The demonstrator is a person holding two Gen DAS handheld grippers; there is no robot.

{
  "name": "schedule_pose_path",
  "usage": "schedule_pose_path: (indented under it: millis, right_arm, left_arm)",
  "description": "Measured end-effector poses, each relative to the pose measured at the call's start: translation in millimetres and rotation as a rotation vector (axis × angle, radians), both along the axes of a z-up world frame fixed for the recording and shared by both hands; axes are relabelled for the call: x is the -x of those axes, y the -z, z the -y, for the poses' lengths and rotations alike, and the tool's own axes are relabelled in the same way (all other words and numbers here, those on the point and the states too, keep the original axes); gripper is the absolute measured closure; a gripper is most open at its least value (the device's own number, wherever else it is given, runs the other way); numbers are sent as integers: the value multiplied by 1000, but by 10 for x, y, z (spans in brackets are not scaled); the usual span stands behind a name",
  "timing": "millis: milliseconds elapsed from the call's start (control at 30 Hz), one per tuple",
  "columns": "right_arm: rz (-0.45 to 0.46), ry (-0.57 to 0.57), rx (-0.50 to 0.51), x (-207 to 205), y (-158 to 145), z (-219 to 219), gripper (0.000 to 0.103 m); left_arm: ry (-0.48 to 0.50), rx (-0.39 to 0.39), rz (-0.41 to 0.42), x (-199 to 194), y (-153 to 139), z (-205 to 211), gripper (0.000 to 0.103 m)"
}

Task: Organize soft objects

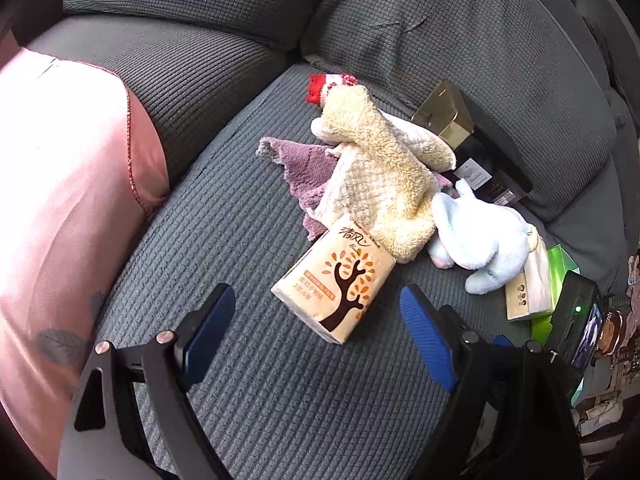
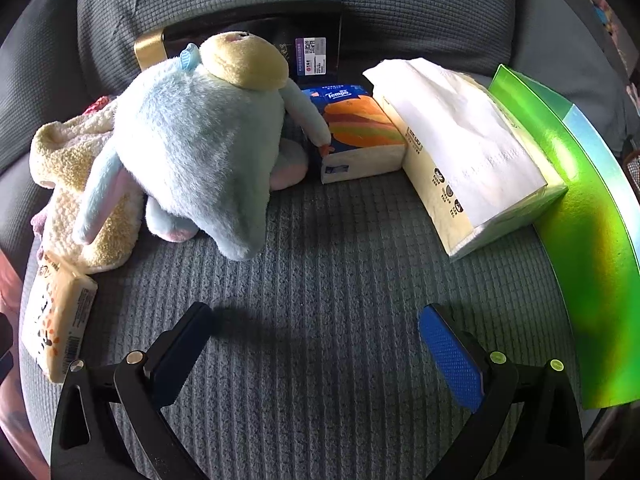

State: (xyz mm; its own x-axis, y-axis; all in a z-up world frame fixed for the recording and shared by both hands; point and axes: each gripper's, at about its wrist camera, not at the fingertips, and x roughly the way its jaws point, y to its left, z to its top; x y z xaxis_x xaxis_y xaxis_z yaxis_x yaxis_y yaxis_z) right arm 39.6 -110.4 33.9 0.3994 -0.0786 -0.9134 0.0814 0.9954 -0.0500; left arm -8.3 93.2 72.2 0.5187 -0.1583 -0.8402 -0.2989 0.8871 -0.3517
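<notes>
1. Pink cushion (image 1: 68, 184) sits at the far left of the grey sofa seat (image 1: 240, 380), clear of the pile and likely not part of the sort.
2. Left gripper (image 1: 318, 310): jaws spread, nothing between the pads, hovering just short of the tree-print tissue pack (image 1: 334, 280). Probably lined up on it as the nearest loose item.
3. Behind that pack: cream fleece cloth (image 1: 376, 184) heaped over a purple cloth (image 1: 304, 168), with a red knit piece (image 1: 320, 86) at the back. It's a jumble, not a stack.
4. Pale-blue plush toy (image 2: 200, 140) leans on the cream cloth and is slumped, so it will flop if lifted by a limb.
5. Right gripper (image 2: 316, 328): jaws spread wide, empty, over bare seat.
6. Tempo tissue pack (image 2: 360, 132) and the open white tissue pack (image 2: 468, 148) sit side by side, touching. That looks like the tidy group.
7. Green box (image 2: 580, 208) sits flush at the far right, with a black-and-gold box (image 2: 256, 44) propped against the backrest.
</notes>
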Motion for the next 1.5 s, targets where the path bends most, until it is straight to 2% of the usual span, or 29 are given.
schedule_pose_path:
  millis: [167,267,333,400,500,567,633,667,800,933,1000,1200,1333,1500]
  right_arm:
    - [-1,-1,-32,-50,-18,-35,1]
    - [18,-51,-77,-21,-84,-130,2]
    - [44,-87,-123,8,-157,-183,8]
    - [69,-114,-147,36,-236,-223,23]
    - [75,-137,-196,32,-331,-227,40]
    - [52,-137,-288,-4,-369,-234,42]
    - [17,-206,-400,-56,-365,-368,42]
    - [3,-235,-421,-83,-361,-453,42]
    - [28,-326,-350,-93,-524,-803,42]
    - [8,-448,-346,-92,-594,-1121,43]
    - [3,-473,-337,-102,-559,-1202,54]
    - [-38,-479,-375,-176,-444,-1149,54]
    - [-47,-472,-373,-177,-397,-1106,54]
    - [-57,-477,-347,-229,-250,-1175,54]
  left_arm:
    - [1,23,-17,-10,39,-21,20]
    - [6,47,19,16,-6,-18,29]
    - [18,60,43,38,-39,-5,31]
    - [23,62,49,47,-44,6,33]
    - [5,69,48,102,-17,-32,38]
    - [9,63,32,138,46,-40,44]
    - [12,54,-5,151,123,-51,54]
    - [4,58,-20,156,155,-71,55]
    - [-12,99,-22,156,194,-147,55]
    - [-9,114,-69,116,314,-159,56]
    - [-14,125,-59,121,308,-173,56]
    - [-17,148,-57,112,334,-170,58]
    - [10,167,-54,91,342,-118,67]
    - [37,225,-62,35,379,-61,73]
